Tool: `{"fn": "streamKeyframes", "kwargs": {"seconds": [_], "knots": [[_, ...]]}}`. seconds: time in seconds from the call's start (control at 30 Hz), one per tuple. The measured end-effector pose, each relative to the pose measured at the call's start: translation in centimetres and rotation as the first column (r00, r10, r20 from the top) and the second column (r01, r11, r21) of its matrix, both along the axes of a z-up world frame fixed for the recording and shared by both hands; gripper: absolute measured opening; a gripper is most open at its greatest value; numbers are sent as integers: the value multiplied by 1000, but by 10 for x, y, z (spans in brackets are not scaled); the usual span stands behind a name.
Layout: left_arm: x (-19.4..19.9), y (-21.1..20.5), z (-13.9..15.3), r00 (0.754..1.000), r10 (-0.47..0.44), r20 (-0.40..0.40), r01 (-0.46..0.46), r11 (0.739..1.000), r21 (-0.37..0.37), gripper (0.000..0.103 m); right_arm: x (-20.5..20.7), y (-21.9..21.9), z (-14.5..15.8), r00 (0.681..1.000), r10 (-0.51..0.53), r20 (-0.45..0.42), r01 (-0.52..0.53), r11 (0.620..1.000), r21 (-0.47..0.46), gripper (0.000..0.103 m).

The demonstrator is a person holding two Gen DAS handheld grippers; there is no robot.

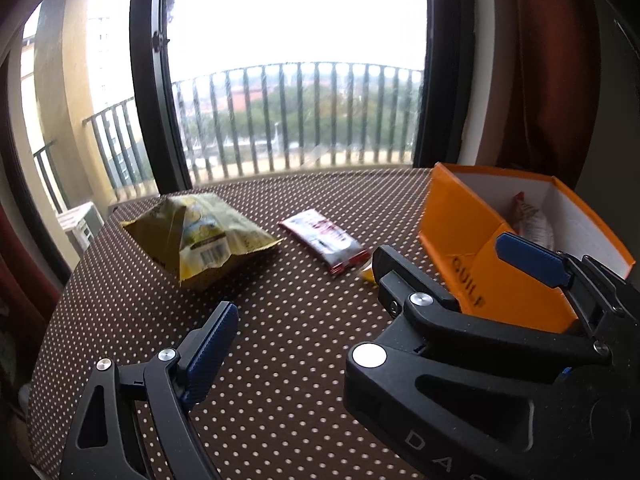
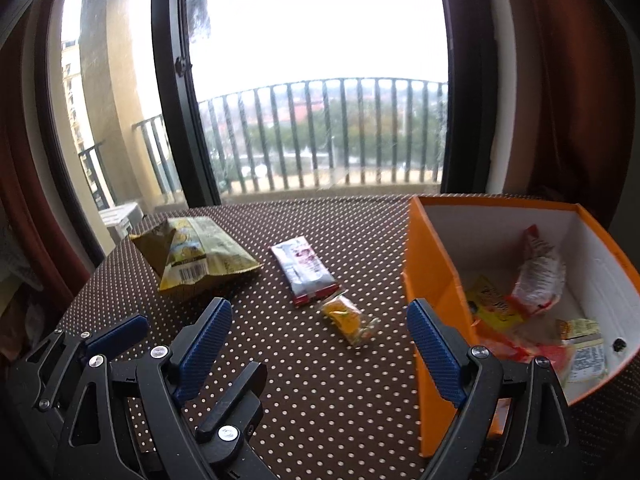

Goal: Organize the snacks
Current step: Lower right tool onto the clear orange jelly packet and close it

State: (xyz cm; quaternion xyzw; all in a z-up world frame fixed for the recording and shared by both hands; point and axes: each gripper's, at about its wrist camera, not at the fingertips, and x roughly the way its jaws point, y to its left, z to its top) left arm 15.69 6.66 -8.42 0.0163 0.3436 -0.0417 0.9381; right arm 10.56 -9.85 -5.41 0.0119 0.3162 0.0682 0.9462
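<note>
Right wrist view: the right gripper (image 2: 320, 340) hung over the worktop (image 2: 304, 392) with its blue pads spread wide and nothing between them.
Left wrist view: the left gripper (image 1: 308, 280) was also wide open and empty; only its left pad (image 1: 212, 352) showed plainly, the right side hidden by the other tool.
Neighbour: the left gripper (image 2: 120, 344) sat at 8 o'clock of the right one, close alongside.
Candy: a small yellow wrapped sweet (image 2: 349, 320) lay at 12 o'clock, just ahead of the right gripper.
Bar: a red and silver snack bar (image 2: 306, 270) lay just beyond the sweet, its near end almost touching it.
Chips: a yellow chip bag (image 2: 196, 258) rested at 10 o'clock, apart from the bar.
Box: an orange box (image 2: 432, 264) stood at 2 o'clock, holding several wrapped snacks (image 2: 536, 280).
Background: a window (image 2: 320, 80) with a balcony railing (image 2: 332, 132).
</note>
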Motion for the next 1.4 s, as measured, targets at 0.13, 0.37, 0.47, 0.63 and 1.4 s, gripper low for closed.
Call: {"fn": "streamKeyframes", "kwargs": {"seconds": [0.13, 0.37, 0.47, 0.63, 1.4], "knots": [[9, 5, -9, 1000, 14, -24, -14, 1000, 1, 88, 12, 7, -12, 999, 18, -26, -18, 1000, 3, 91], [31, 8, -24, 996, 19, -90, -18, 1000, 8, 88, 37, 10, -29, 998, 31, -61, -31, 1000, 2, 88], [43, 5, -30, 993, 14, -118, -12, 1000, 22, 88, 48, 9, -37, 997, 30, -77, -29, 1000, 5, 85], [60, 1, -39, 989, 3, -150, 4, 999, 44, 88, 68, 5, -51, 993, 21, -117, -20, 1000, 9, 80], [107, -13, -88, 964, 3, -267, 15, 998, 64, 89, 114, -15, -98, 963, -10, -269, 8, 1000, -8, 53]]}}
